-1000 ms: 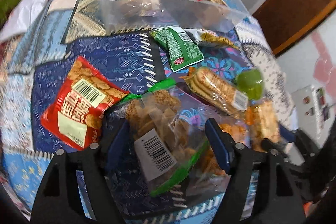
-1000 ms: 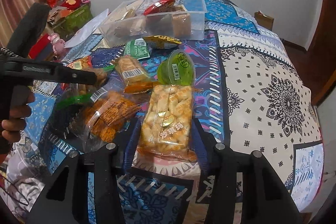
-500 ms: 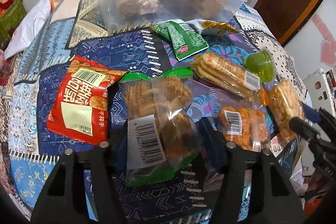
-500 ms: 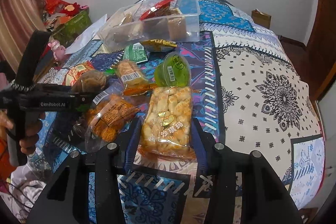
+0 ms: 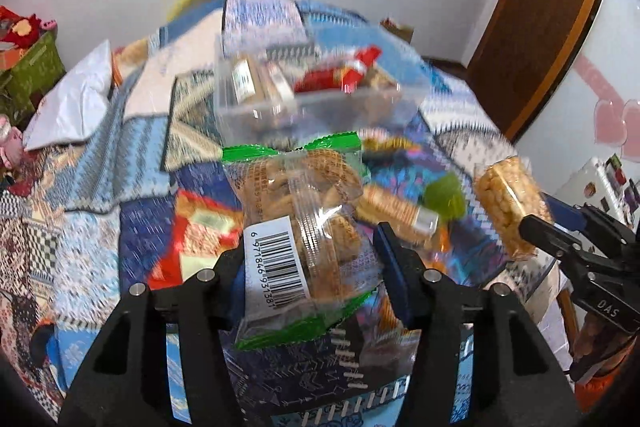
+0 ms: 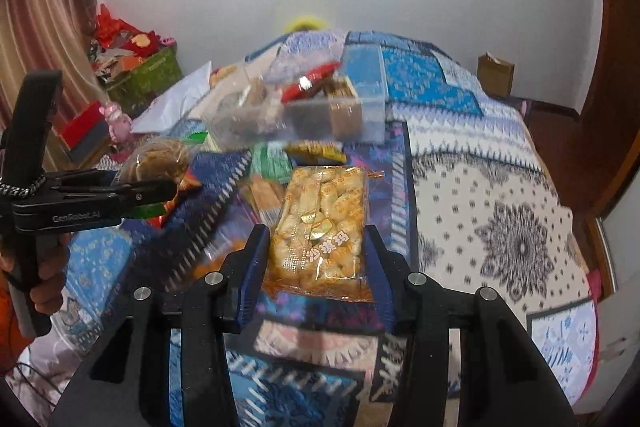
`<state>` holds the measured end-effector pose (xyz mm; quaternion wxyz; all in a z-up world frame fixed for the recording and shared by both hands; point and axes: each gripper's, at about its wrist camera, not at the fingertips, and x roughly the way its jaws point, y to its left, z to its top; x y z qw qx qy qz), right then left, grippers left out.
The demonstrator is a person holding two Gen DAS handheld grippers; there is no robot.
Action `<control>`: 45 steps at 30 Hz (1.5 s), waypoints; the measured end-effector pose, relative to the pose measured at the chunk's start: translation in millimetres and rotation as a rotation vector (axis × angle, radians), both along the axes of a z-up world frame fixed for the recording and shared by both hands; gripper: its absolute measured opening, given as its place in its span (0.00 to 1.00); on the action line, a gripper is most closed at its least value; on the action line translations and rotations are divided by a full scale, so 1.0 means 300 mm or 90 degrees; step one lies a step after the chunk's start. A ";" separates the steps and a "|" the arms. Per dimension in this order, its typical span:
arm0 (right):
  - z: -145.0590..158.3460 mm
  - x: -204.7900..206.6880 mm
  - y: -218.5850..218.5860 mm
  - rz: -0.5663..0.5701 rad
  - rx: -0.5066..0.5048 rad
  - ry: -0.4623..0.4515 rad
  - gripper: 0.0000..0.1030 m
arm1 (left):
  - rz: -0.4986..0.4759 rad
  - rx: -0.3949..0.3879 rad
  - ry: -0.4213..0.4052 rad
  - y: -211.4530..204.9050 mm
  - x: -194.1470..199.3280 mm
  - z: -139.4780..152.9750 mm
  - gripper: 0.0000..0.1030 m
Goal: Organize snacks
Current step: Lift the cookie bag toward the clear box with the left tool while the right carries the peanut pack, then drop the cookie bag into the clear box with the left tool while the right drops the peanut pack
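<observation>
My left gripper (image 5: 310, 247) is shut on a clear green-edged bag of brown biscuits (image 5: 304, 223) and holds it above the bed; the bag also shows in the right wrist view (image 6: 158, 157). My right gripper (image 6: 316, 247) is shut on an orange pack of puffed rice cakes (image 6: 322, 223), lifted off the quilt; it also shows in the left wrist view (image 5: 506, 203). A clear plastic box (image 5: 316, 95) with several snacks in it stands farther back on the bed, also in the right wrist view (image 6: 300, 111).
On the patchwork quilt (image 6: 500, 207) lie a red snack bag (image 5: 196, 231), a cracker pack (image 5: 394, 209), a green jelly cup (image 5: 446, 195), a green packet (image 6: 272, 161) and a yellow packet (image 6: 316, 149). A green crate (image 6: 148, 77) stands left of the bed.
Both grippers have risen from the quilt with their packs, the left with the biscuit bag, the right with the rice cakes. The views now tilt up toward the wall.
</observation>
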<state>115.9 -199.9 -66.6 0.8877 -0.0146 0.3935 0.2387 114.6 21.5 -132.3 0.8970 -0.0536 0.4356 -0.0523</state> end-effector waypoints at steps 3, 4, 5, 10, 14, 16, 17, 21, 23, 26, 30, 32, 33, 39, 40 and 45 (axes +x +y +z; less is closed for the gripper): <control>0.038 0.038 0.025 0.000 0.004 -0.022 0.42 | 0.007 0.005 -0.026 0.015 0.023 0.047 0.54; 0.052 0.056 0.034 0.001 0.008 -0.029 0.42 | 0.009 0.005 -0.032 0.021 0.034 0.060 0.54; 0.065 0.069 0.045 0.002 0.011 -0.035 0.42 | 0.011 0.003 -0.036 0.027 0.042 0.071 0.54; 0.121 0.167 0.104 0.003 0.025 -0.069 0.42 | 0.017 -0.008 -0.060 0.054 0.110 0.123 0.54; 0.144 0.250 0.144 -0.003 0.025 -0.089 0.42 | 0.021 -0.012 -0.079 0.071 0.181 0.162 0.54; 0.147 0.288 0.156 -0.006 0.023 -0.097 0.42 | 0.023 -0.016 -0.085 0.075 0.219 0.174 0.54; 0.147 0.311 0.163 -0.010 0.023 -0.099 0.42 | 0.023 -0.019 -0.088 0.078 0.242 0.177 0.54; 0.136 0.389 0.175 -0.019 0.022 -0.098 0.42 | 0.024 -0.025 -0.093 0.078 0.328 0.182 0.54; 0.128 0.435 0.179 -0.023 0.015 -0.100 0.42 | 0.025 -0.025 -0.093 0.074 0.379 0.176 0.54; 0.116 0.495 0.181 -0.030 0.002 -0.103 0.42 | 0.024 -0.034 -0.085 0.076 0.454 0.158 0.54; 0.086 0.573 0.177 -0.035 -0.009 -0.096 0.42 | 0.027 -0.043 -0.067 0.075 0.548 0.112 0.54; 0.068 0.609 0.177 -0.036 -0.012 -0.088 0.42 | 0.028 -0.041 -0.057 0.070 0.592 0.082 0.54; 0.055 0.628 0.181 -0.036 -0.016 -0.085 0.42 | 0.027 -0.041 -0.052 0.066 0.608 0.067 0.54; -0.001 0.701 0.198 -0.031 -0.019 -0.058 0.42 | 0.028 -0.036 -0.021 0.051 0.709 -0.028 0.54; -0.010 0.711 0.200 -0.028 -0.022 -0.056 0.42 | 0.030 -0.038 -0.012 0.051 0.725 -0.050 0.54; -0.049 0.744 0.212 -0.022 -0.039 -0.041 0.42 | 0.040 -0.047 0.008 0.061 0.771 -0.110 0.54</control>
